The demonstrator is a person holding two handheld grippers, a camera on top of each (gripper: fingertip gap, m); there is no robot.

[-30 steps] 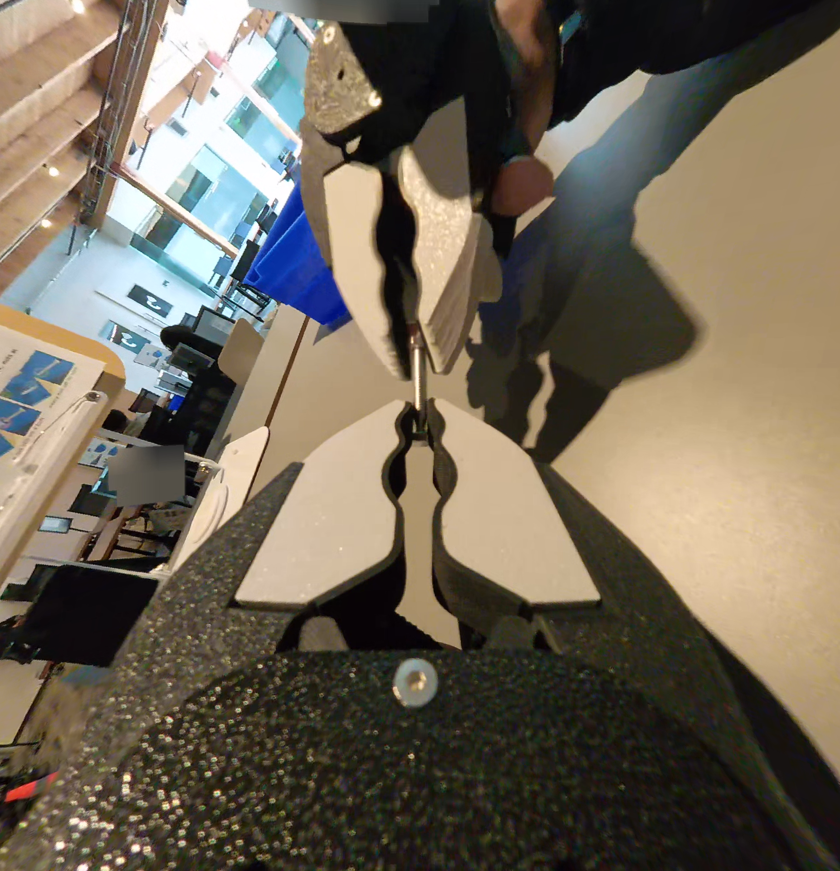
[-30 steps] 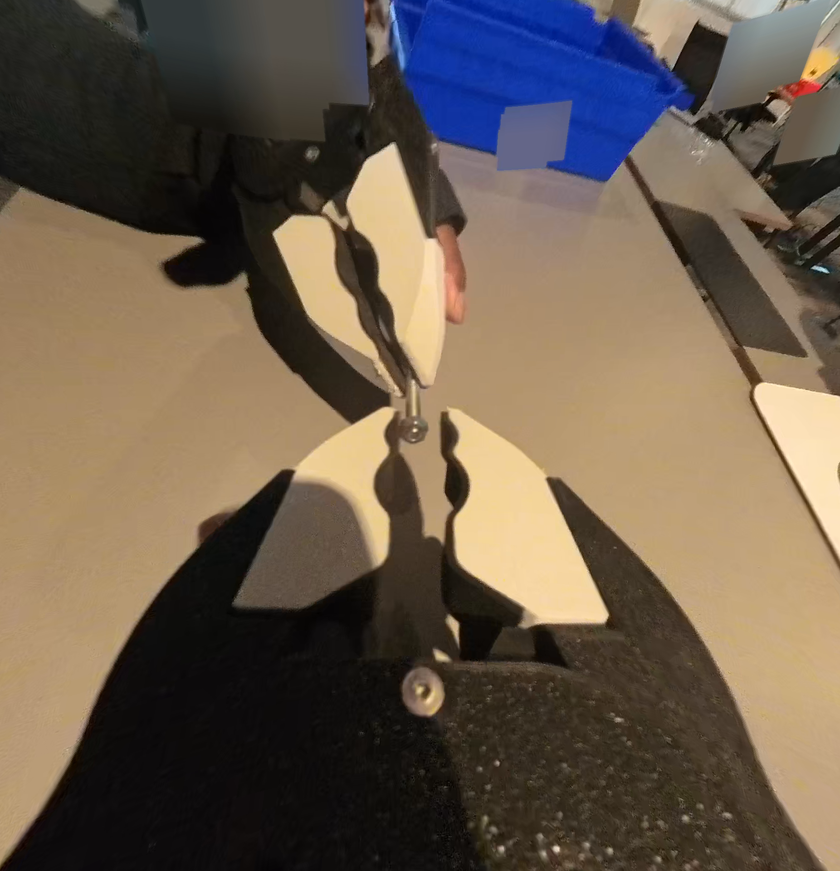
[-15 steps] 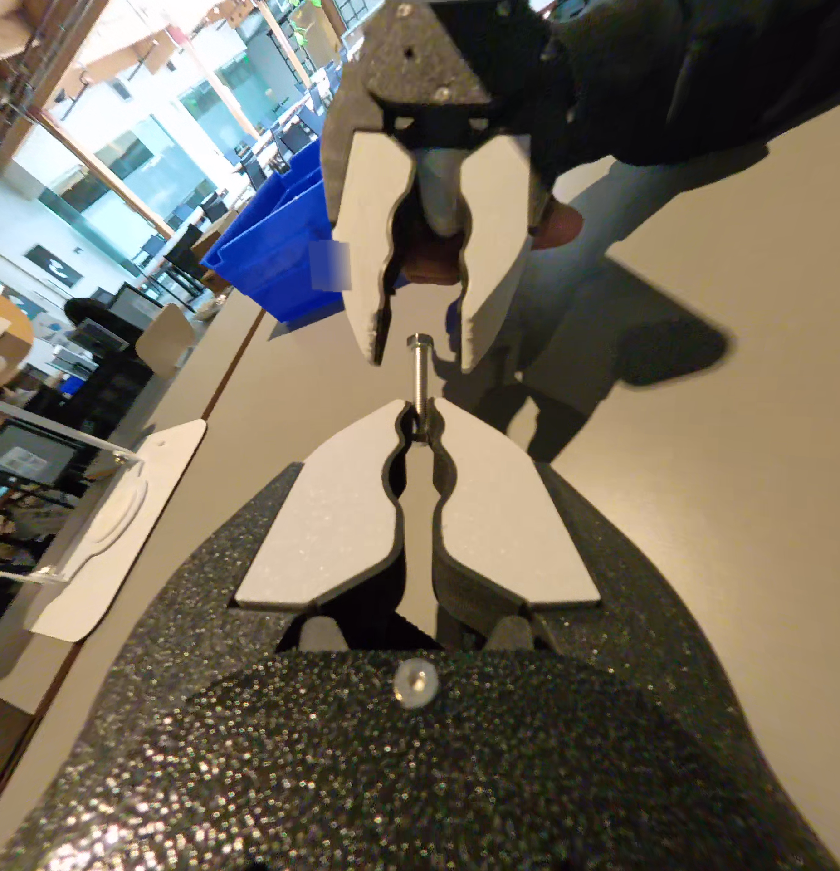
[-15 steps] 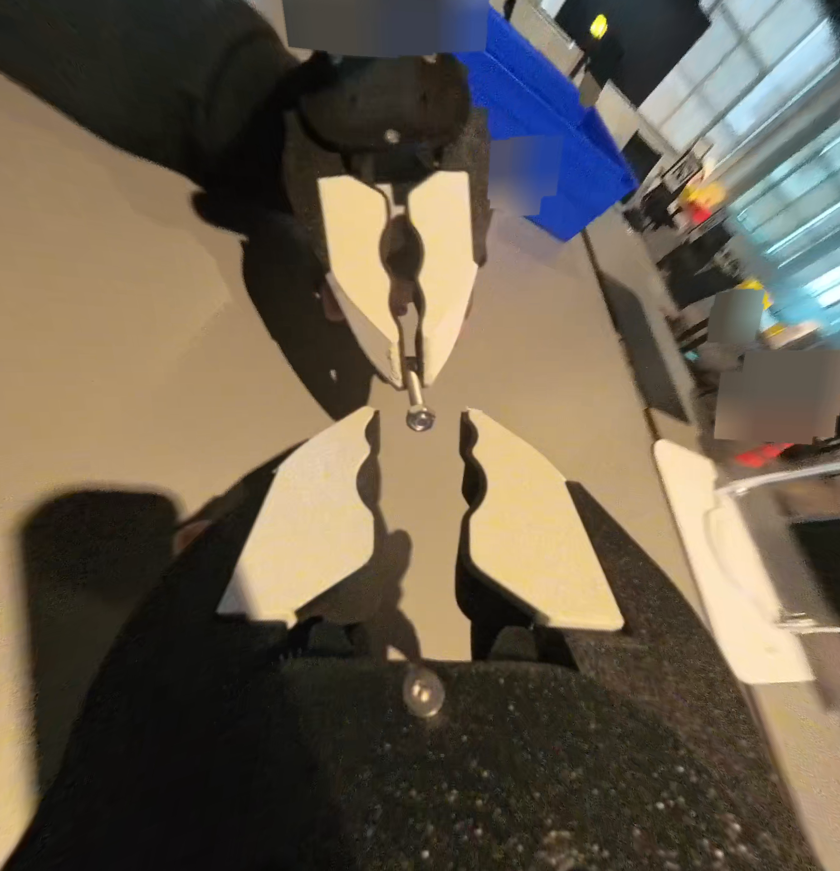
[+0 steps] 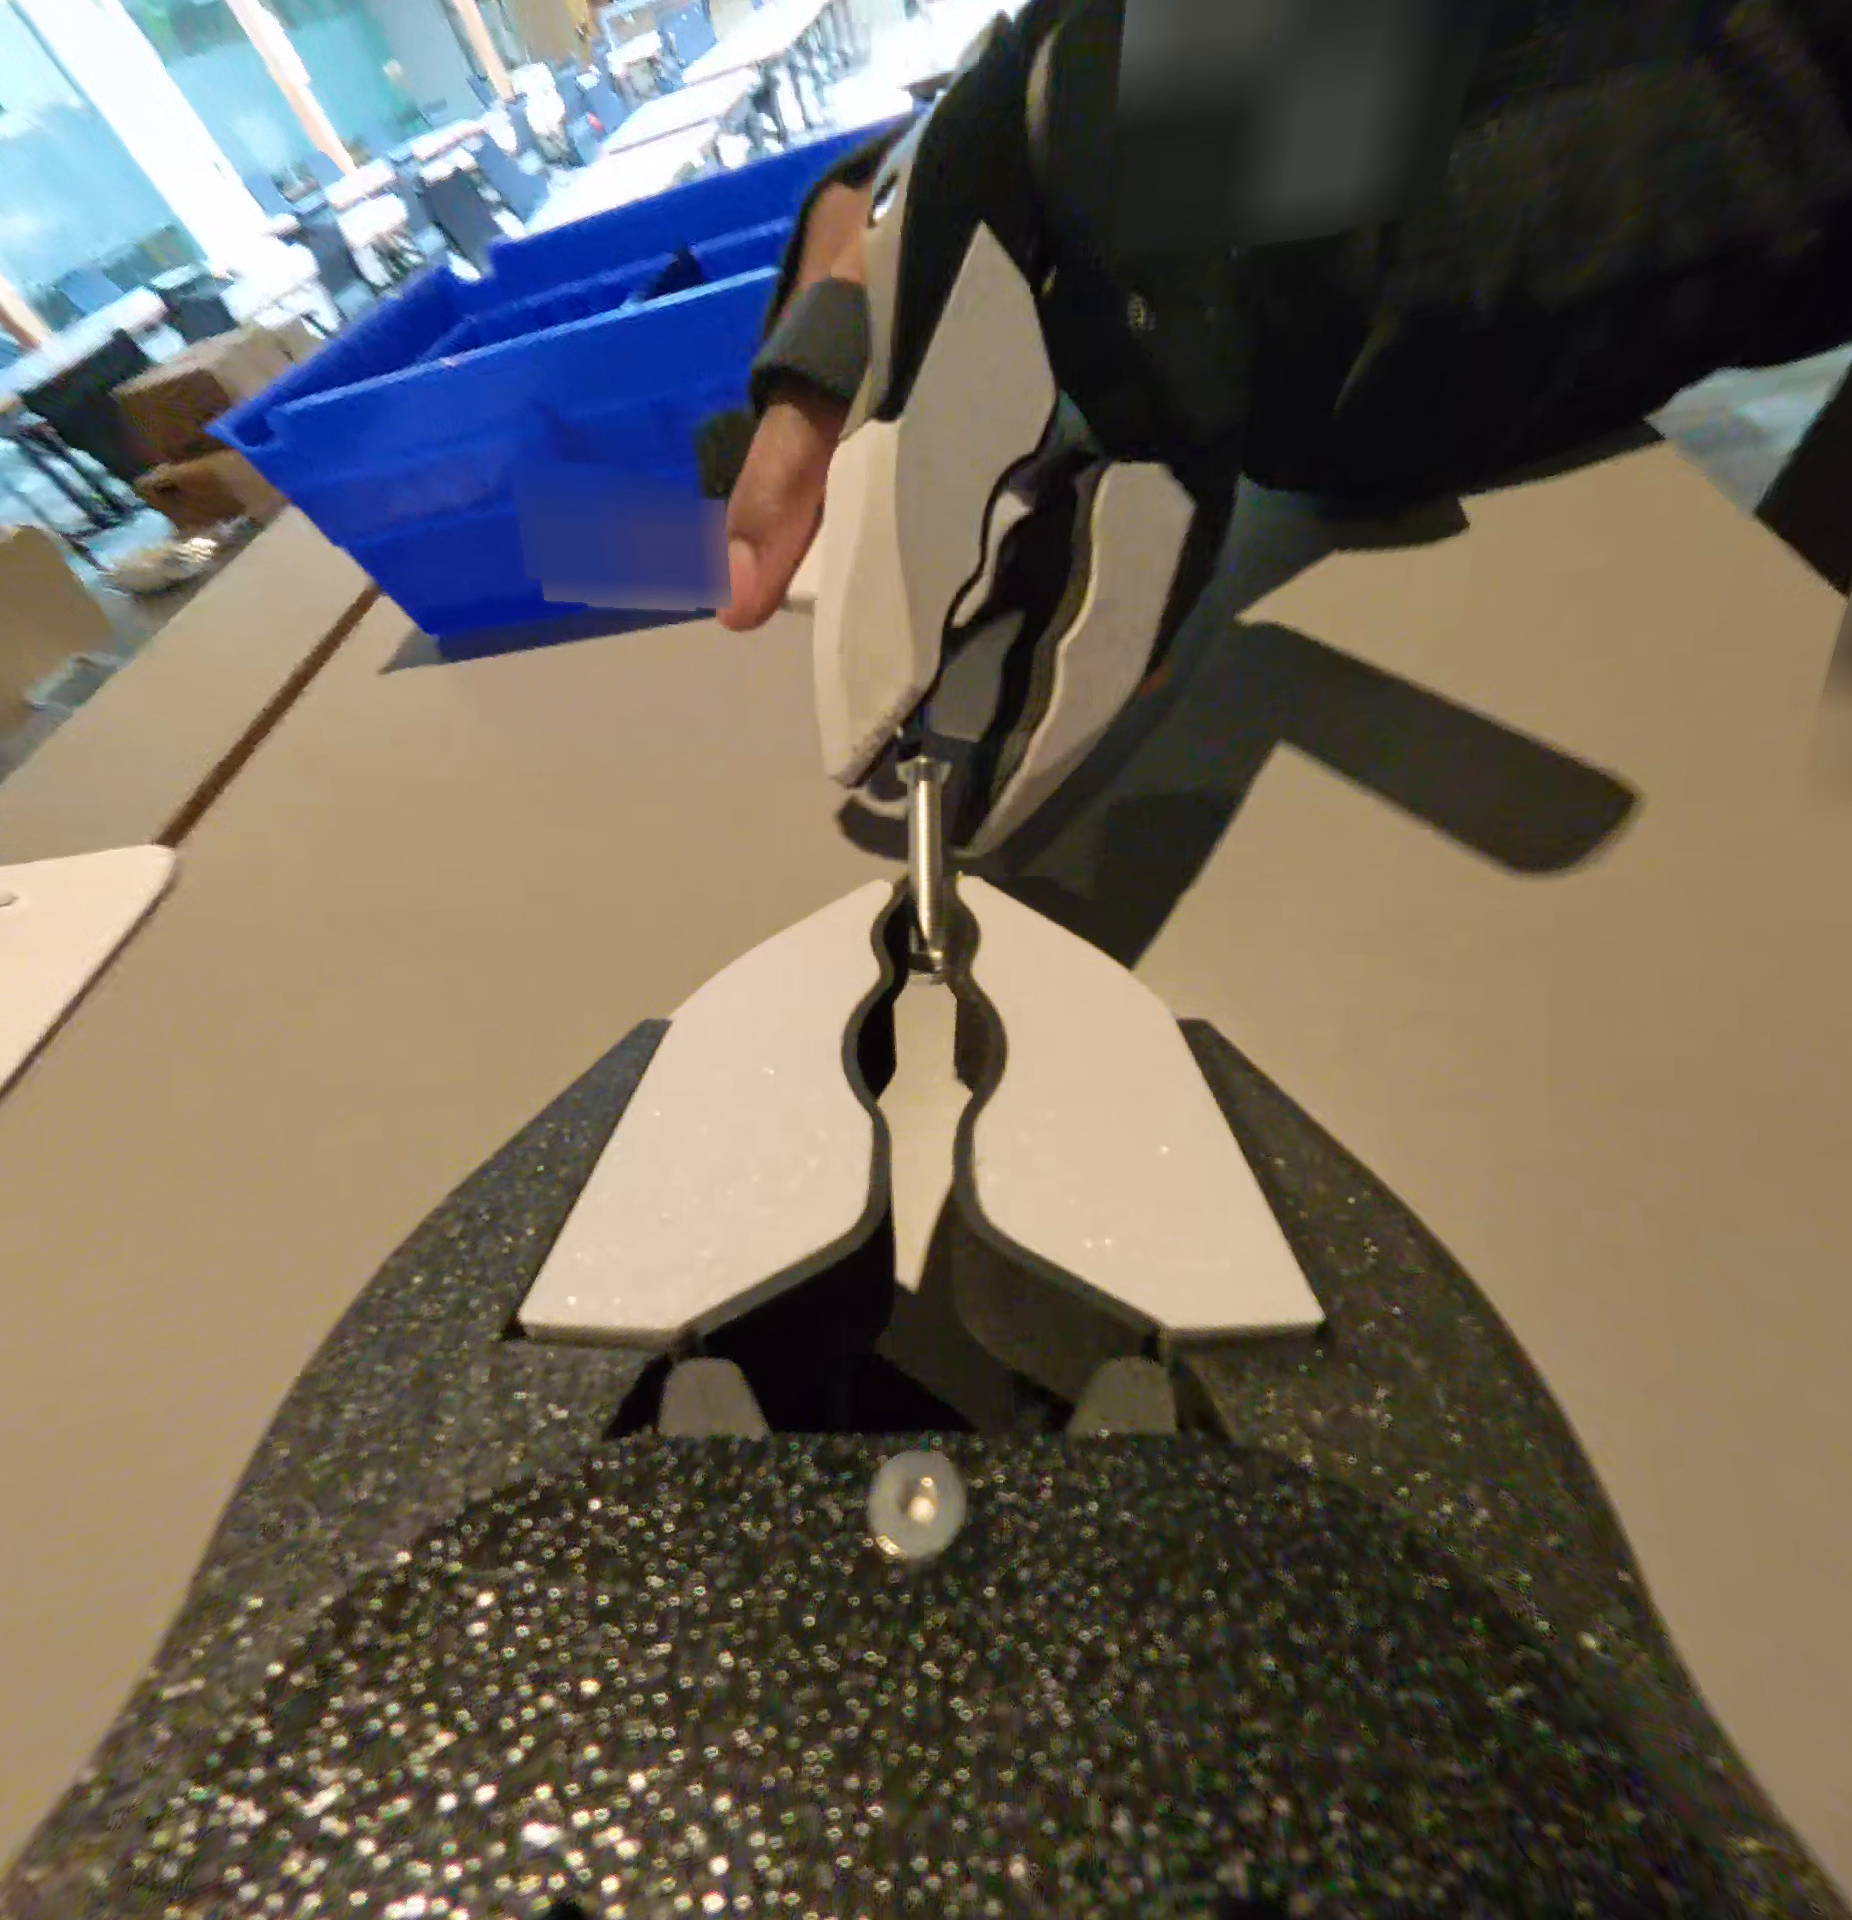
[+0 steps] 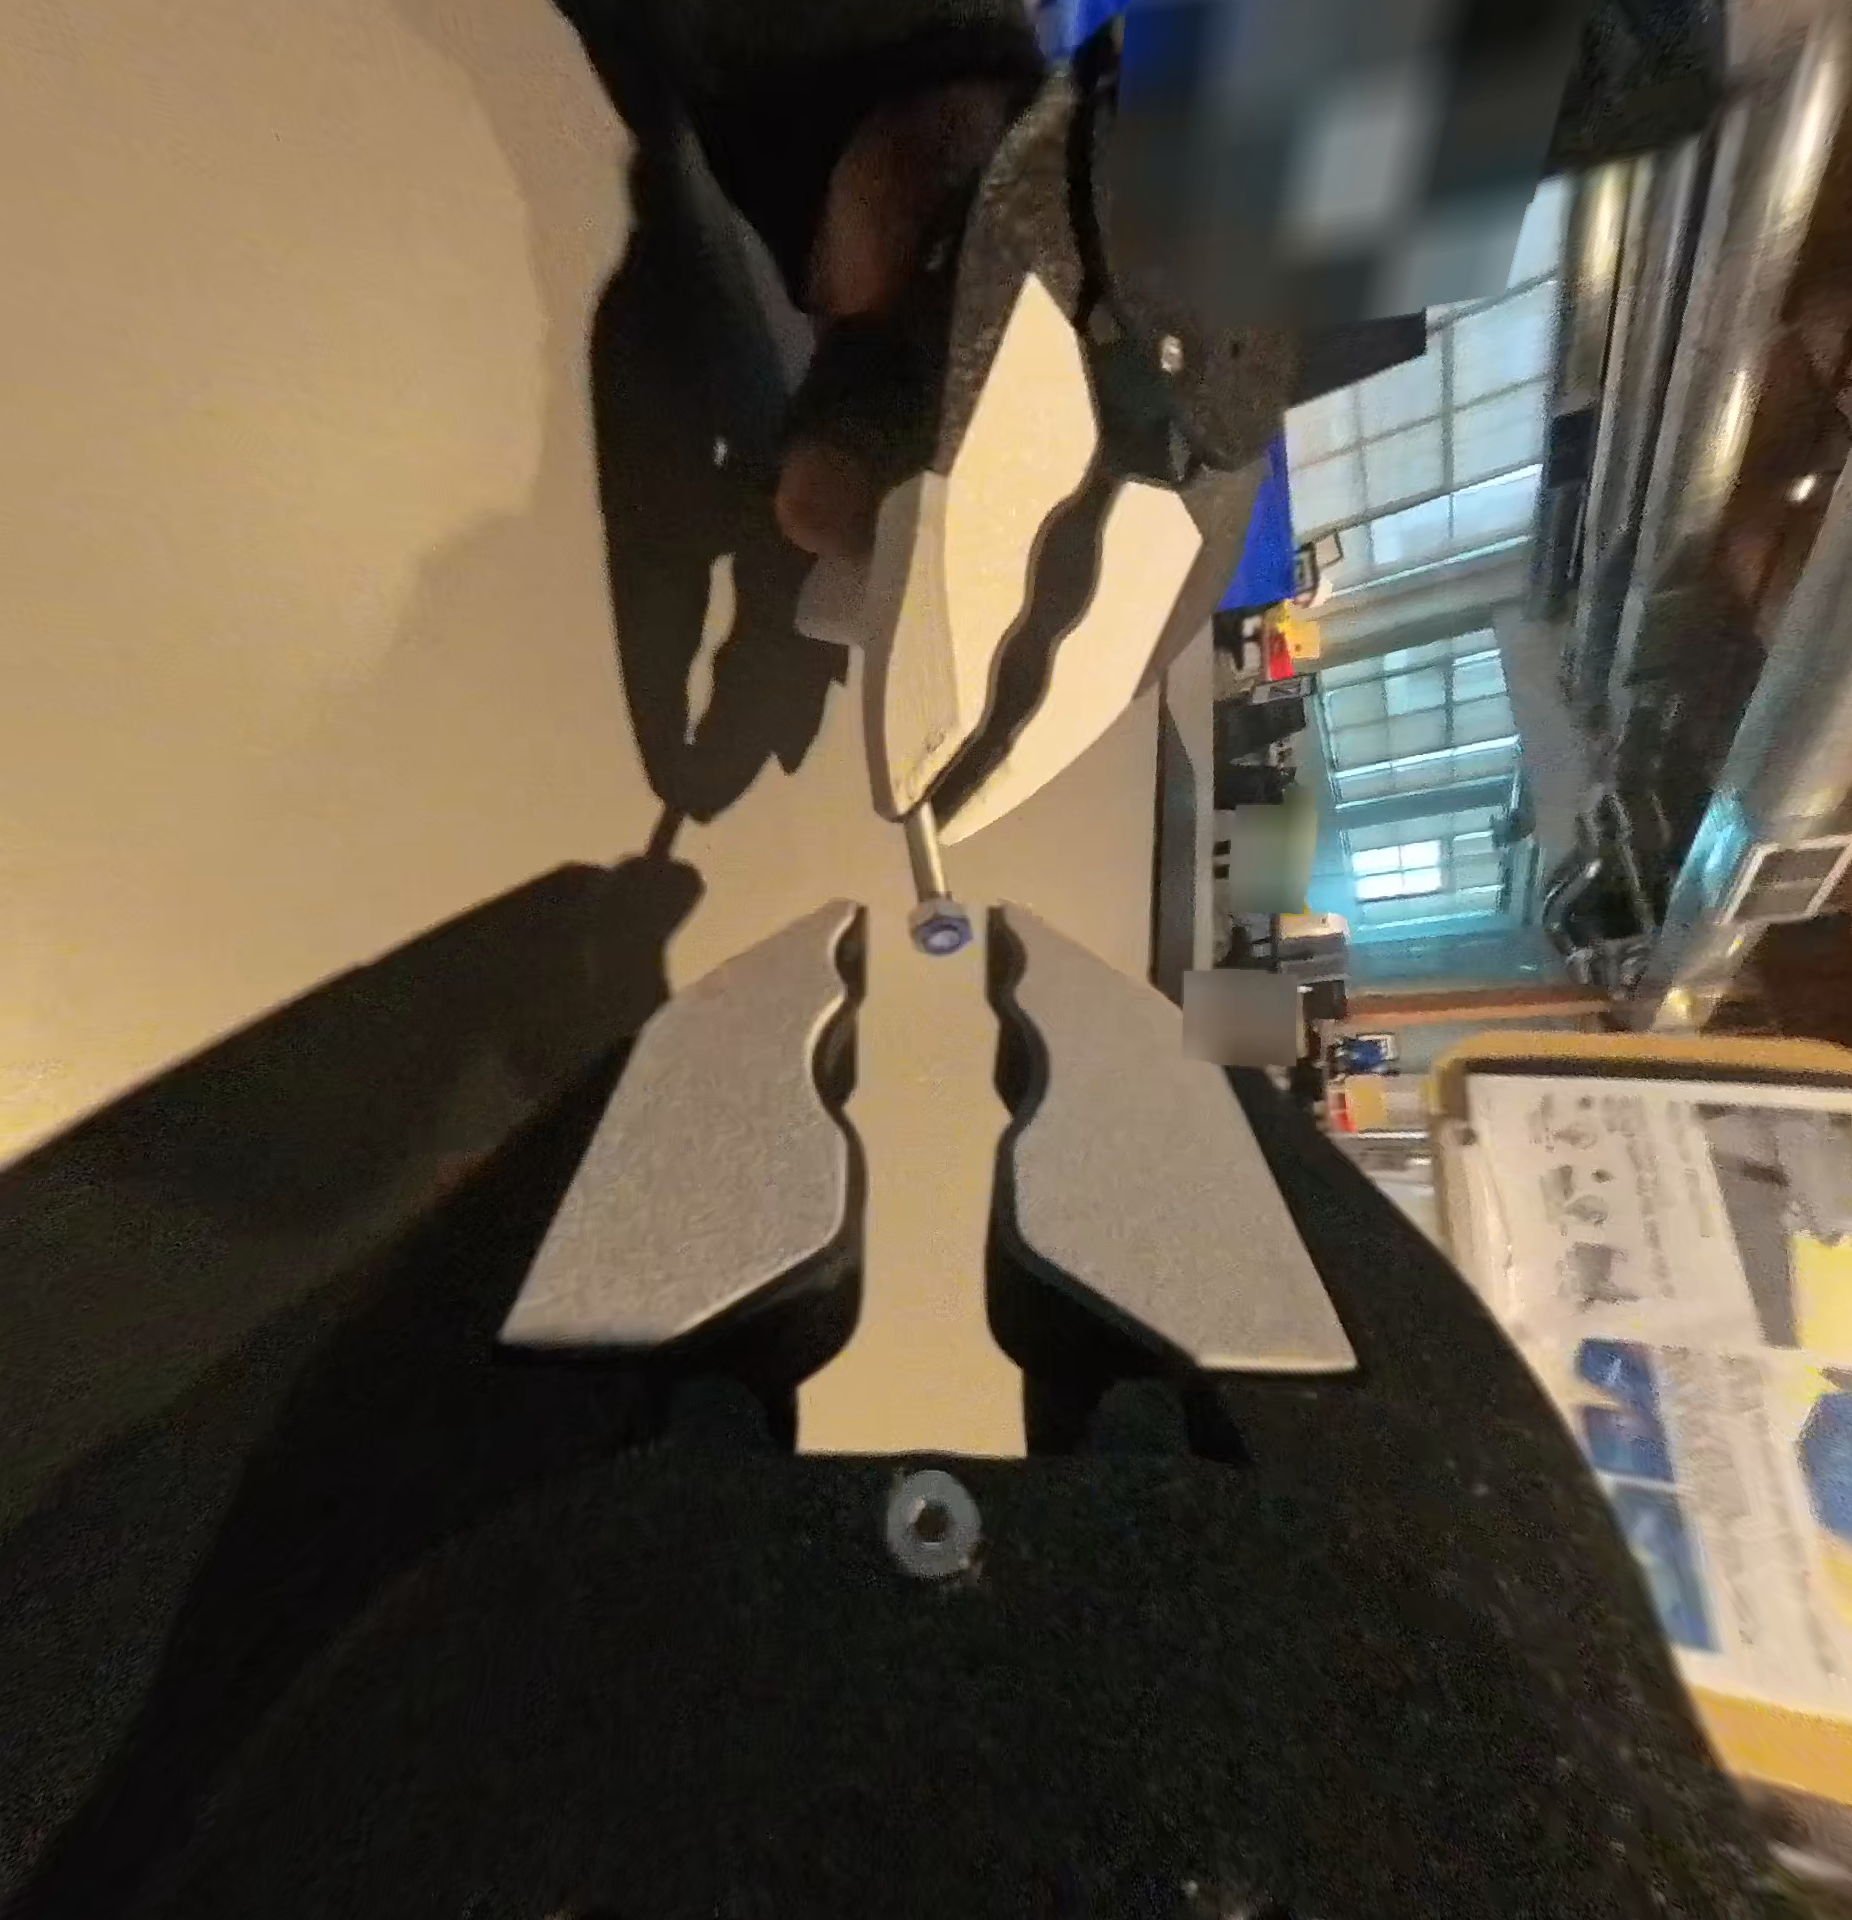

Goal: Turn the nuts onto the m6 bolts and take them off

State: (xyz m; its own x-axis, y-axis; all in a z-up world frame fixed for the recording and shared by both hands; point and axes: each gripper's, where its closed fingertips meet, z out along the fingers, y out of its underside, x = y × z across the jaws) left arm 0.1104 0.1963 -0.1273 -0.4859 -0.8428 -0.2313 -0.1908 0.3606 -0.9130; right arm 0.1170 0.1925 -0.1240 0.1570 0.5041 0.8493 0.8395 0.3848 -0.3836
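Bolt (image 5: 927, 883) clamped at its lower end in left claw (image 5: 927, 940), nut (image 6: 938, 928) on its far tip at 12 o'clock between parted fingers of right claw (image 6: 927, 925), beige worktop (image 5: 486, 831) beneath.

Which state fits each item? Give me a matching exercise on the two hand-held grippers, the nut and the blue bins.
1 left hand-held gripper
2 right hand-held gripper
3 nut
4 blue bins

A at the far side of the table
B open, fingers either side of the nut
C shut on the bolt
D on the bolt's free end

Pairs: 1-C; 2-B; 3-D; 4-A
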